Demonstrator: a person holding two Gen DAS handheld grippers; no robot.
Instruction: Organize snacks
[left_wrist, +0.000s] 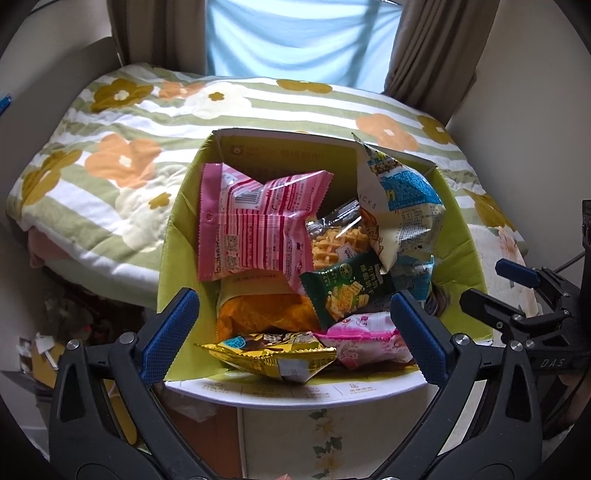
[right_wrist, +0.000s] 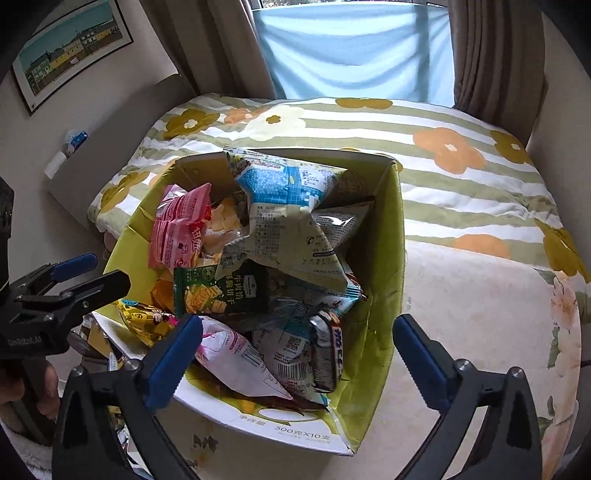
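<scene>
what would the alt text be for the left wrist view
An open cardboard box crammed with snack packets, a pink packet and a dark green cracker packet on top, sits before a flower-patterned bed cover. The open left gripper hangs over its near edge, holding nothing.

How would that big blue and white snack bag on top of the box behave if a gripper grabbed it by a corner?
The blue and white bag looks crinkled and puffed, so it would probably flex and crackle, not stay stiff. It seems light for its size, likely mostly air. Its glossy film may slip between pads, and it leans over the green cracker packet, which might shift in the box.
</scene>
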